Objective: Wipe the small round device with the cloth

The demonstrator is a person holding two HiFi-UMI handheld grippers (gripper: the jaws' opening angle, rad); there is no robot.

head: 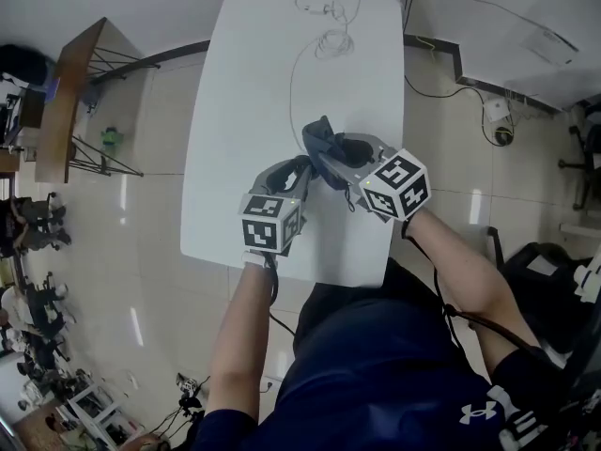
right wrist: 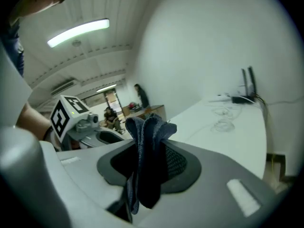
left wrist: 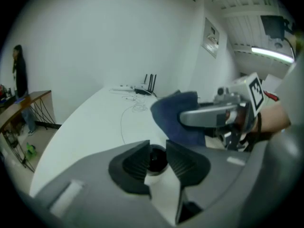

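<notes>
A small round device (left wrist: 156,161) with a black top and white body sits pinched between the pads of my left gripper (left wrist: 157,158), a little above the white table (head: 244,83). My right gripper (right wrist: 145,156) is shut on a dark blue cloth (right wrist: 147,137), whose folds stick up above the jaws. In the head view the left gripper (head: 302,169) and right gripper (head: 324,153) meet tip to tip over the table's near part, with the cloth (head: 319,142) bunched between them. The left gripper view has the cloth (left wrist: 173,115) hanging just beyond the device. I cannot tell whether they touch.
Thin white cables (head: 329,40) and a black router (left wrist: 148,85) lie at the table's far end. A wooden side table (head: 70,92) stands on the tiled floor to the left. A person (left wrist: 18,75) stands far off by the wall. The table's near edge is right below the grippers.
</notes>
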